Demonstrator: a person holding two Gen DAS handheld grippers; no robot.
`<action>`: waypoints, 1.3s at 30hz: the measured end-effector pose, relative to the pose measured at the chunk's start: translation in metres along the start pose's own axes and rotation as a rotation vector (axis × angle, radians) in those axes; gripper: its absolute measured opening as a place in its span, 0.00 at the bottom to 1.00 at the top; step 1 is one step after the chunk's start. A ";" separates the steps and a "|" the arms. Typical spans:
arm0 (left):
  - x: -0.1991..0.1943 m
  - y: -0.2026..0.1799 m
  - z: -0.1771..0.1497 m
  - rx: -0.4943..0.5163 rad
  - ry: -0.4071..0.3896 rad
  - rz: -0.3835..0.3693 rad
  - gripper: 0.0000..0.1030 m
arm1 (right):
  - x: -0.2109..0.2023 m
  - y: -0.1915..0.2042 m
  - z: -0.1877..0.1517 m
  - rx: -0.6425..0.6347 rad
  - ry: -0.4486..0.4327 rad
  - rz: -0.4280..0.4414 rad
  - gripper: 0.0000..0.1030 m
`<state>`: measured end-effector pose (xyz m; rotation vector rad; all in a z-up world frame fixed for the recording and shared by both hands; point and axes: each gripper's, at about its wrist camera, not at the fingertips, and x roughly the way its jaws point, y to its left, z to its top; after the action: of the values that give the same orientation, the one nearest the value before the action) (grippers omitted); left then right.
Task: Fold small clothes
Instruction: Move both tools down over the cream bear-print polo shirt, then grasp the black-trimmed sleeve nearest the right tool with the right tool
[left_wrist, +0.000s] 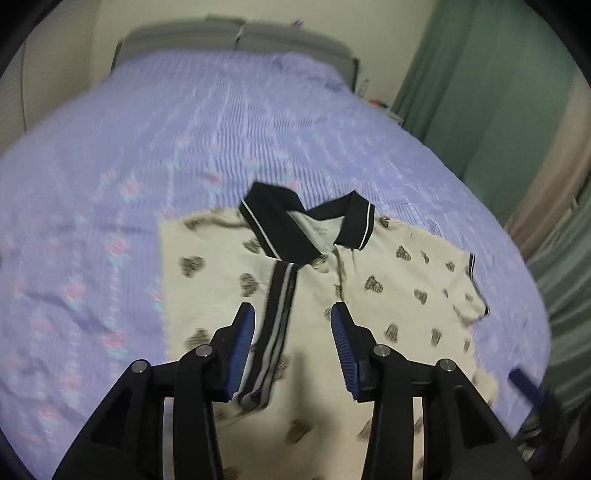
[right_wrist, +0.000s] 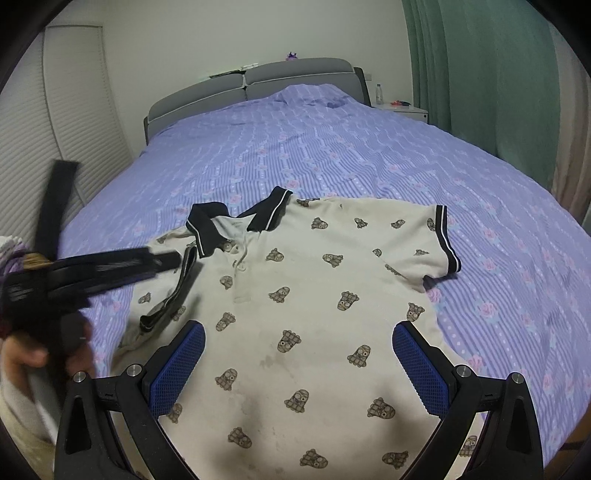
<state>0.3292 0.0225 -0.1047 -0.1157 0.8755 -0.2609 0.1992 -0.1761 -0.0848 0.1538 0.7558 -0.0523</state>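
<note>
A small cream polo shirt (right_wrist: 314, 295) with brown prints and a black collar (right_wrist: 207, 225) lies face up on the bed; it also shows in the left wrist view (left_wrist: 369, 295). Its left sleeve is folded in over the chest, the black striped cuff (left_wrist: 275, 332) lying on the body. The other sleeve (right_wrist: 439, 243) lies spread out. My left gripper (left_wrist: 291, 325) is open above the folded cuff, not holding it; it appears blurred in the right wrist view (right_wrist: 166, 260). My right gripper (right_wrist: 297, 339) is open above the shirt's lower body.
The bed has a purple striped floral cover (right_wrist: 332, 147) and a grey headboard (right_wrist: 258, 81). A nightstand with a bottle (right_wrist: 400, 105) stands at the back right. Green curtains (right_wrist: 480, 74) hang on the right. A white slatted wall (right_wrist: 44, 147) is on the left.
</note>
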 end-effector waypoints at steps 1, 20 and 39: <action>-0.006 0.001 -0.004 0.027 -0.012 0.011 0.41 | 0.000 0.000 0.000 -0.003 -0.001 -0.002 1.00; -0.007 0.004 -0.052 0.087 -0.020 0.052 0.19 | -0.001 0.006 -0.016 -0.063 0.027 -0.025 0.99; 0.033 -0.163 0.027 0.173 -0.026 0.005 0.67 | 0.044 -0.164 0.059 0.166 -0.063 0.011 0.75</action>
<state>0.3406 -0.1438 -0.0785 0.0436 0.8234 -0.3282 0.2545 -0.3465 -0.0927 0.3133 0.6871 -0.1094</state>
